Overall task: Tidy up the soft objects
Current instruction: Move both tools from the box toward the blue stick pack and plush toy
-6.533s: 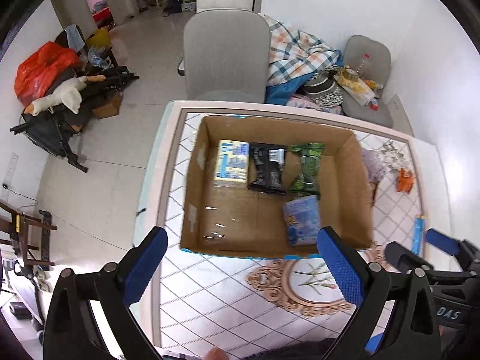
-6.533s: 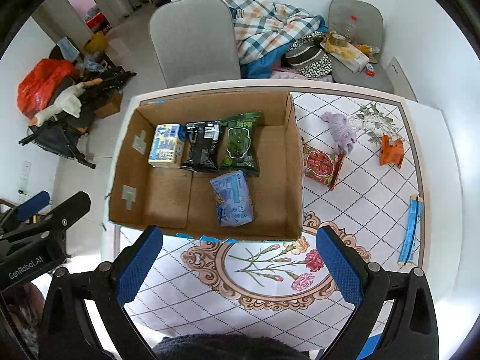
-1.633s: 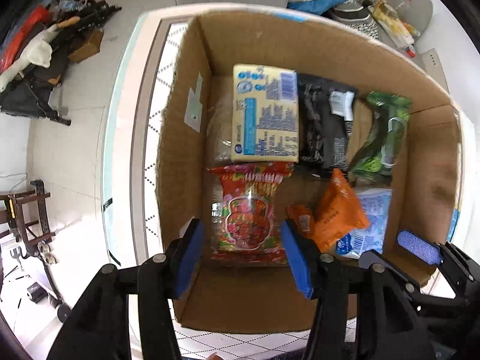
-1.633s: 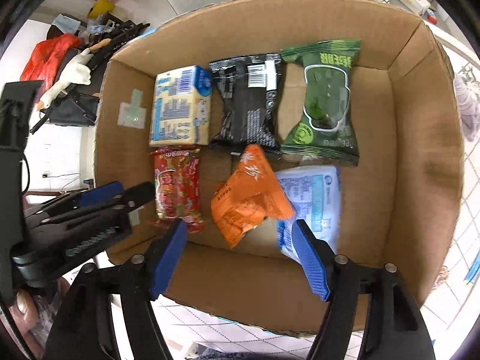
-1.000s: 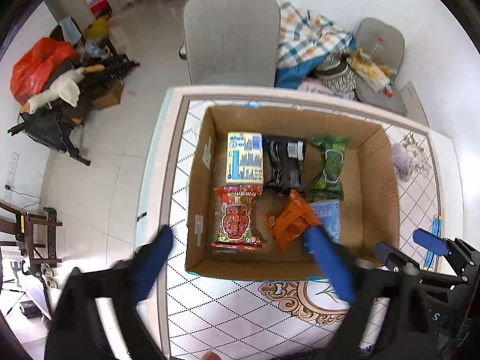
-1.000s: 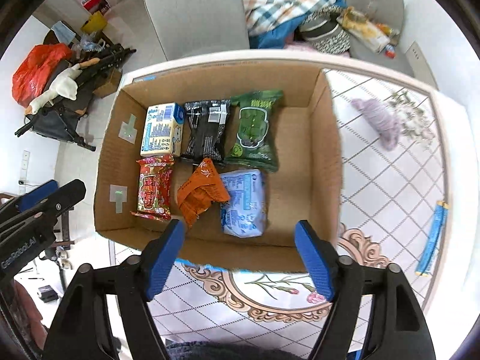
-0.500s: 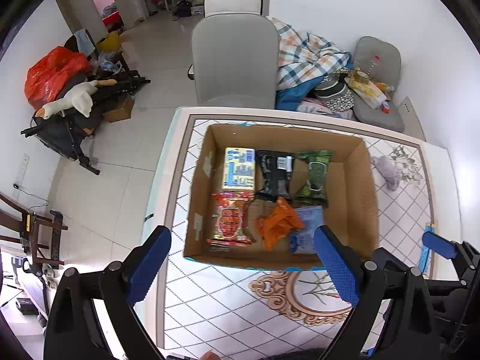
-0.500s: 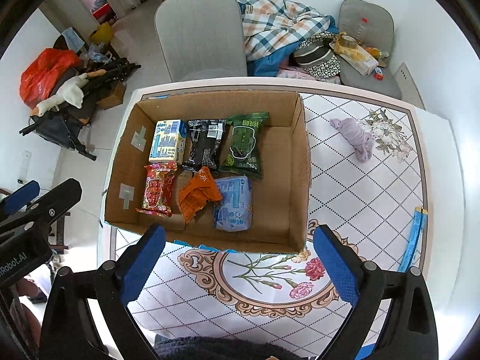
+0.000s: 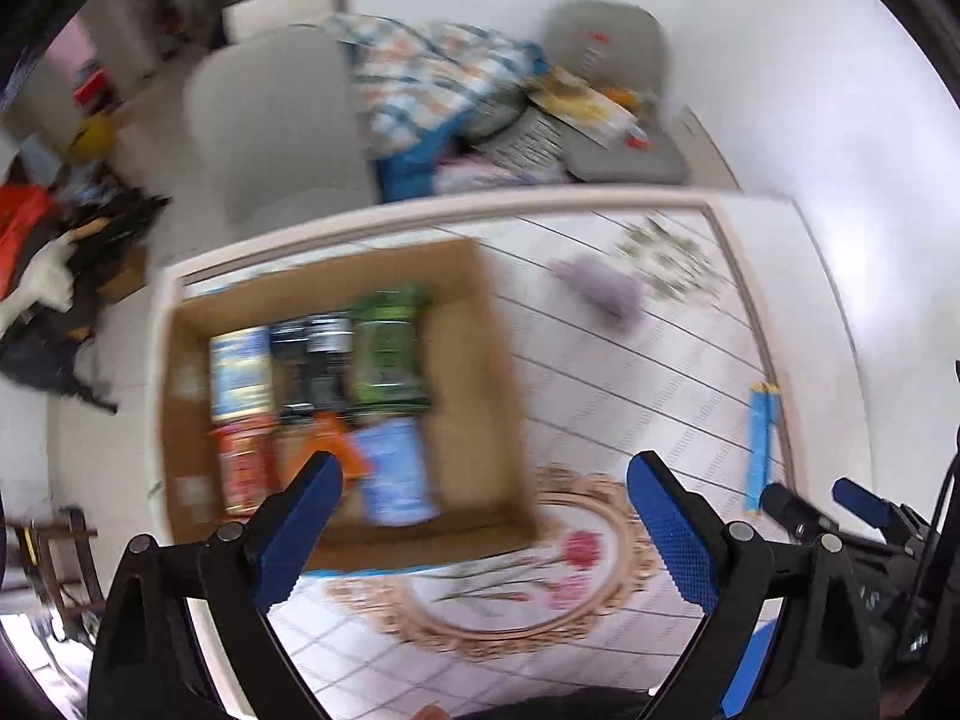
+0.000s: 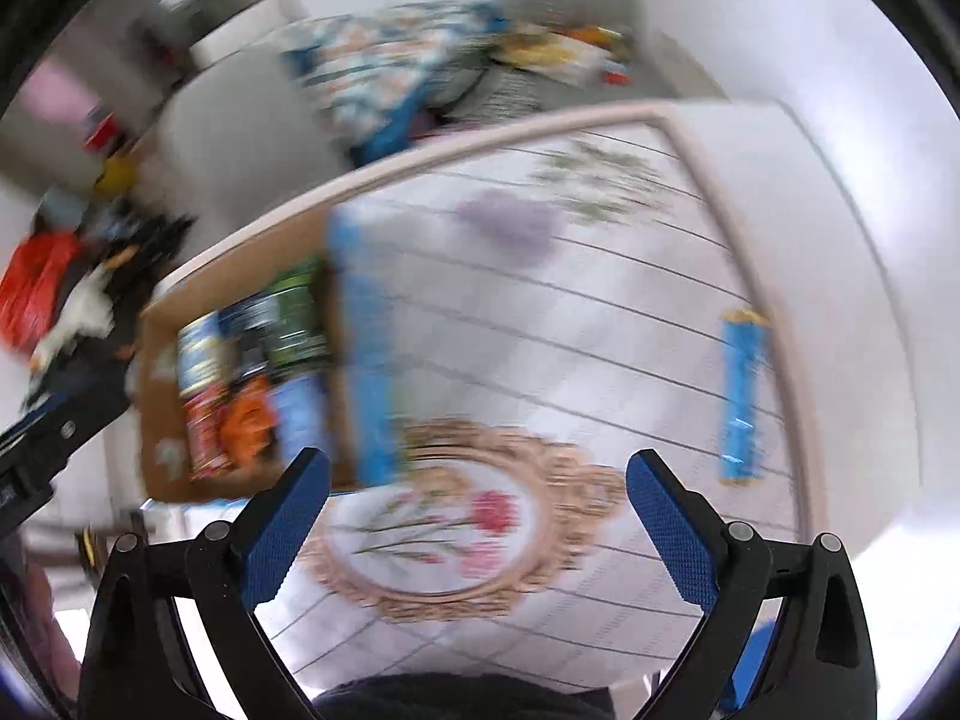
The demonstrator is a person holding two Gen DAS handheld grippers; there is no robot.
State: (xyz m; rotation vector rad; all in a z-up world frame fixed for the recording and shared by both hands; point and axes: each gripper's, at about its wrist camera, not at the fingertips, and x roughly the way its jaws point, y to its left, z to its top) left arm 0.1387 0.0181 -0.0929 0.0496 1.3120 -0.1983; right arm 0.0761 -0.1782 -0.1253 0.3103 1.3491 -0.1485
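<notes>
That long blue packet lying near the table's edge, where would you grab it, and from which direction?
Probably at the middle of the blue packet, coming straight down from above. It lies flat and alone on the tablecloth, long and narrow, so open fingers can straddle its short width, one on each long side. A middle grip should keep the ends from drooping unevenly. The frames are blurred, so its stiffness is unclear.

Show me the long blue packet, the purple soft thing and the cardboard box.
long blue packet (image 10: 743, 396), right wrist view, middle of its length.
purple soft thing (image 9: 603, 294), left wrist view, middle of the blurred lump.
cardboard box (image 9: 480, 372), left wrist view, inner face of the wall nearest the purple thing.
</notes>
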